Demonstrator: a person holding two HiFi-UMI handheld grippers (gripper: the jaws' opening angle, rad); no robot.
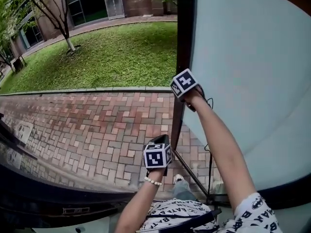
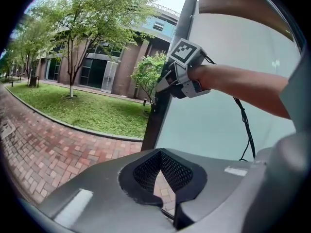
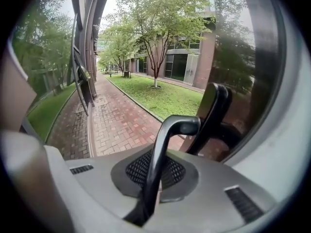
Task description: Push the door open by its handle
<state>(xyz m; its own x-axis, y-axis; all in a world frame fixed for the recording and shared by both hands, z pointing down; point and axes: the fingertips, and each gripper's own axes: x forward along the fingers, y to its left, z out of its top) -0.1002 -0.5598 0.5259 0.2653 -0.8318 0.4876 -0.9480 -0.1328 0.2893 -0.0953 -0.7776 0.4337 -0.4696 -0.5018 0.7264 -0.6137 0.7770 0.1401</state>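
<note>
The door is a pale frosted-glass leaf (image 1: 252,81) in a dark frame (image 1: 183,33), swung outwards over the brick paving. Its black lever handle (image 3: 167,144) rises between the jaws of my right gripper (image 3: 153,178), which is shut on it; the lever bends right towards the door's edge. In the head view the right gripper (image 1: 187,89) sits against the frame at arm's length. My left gripper (image 1: 158,149) hangs lower, in front of the body and away from the door. Its jaws (image 2: 167,178) are shut with nothing between them. The left gripper view shows the right gripper (image 2: 170,81) at the frame.
Red brick paving (image 1: 97,130) lies beyond the doorway, then a lawn (image 1: 112,57), trees and a brick building. A second dark glass leaf (image 1: 29,178) stands at the lower left. A black cable (image 1: 210,154) hangs from the right gripper along the door.
</note>
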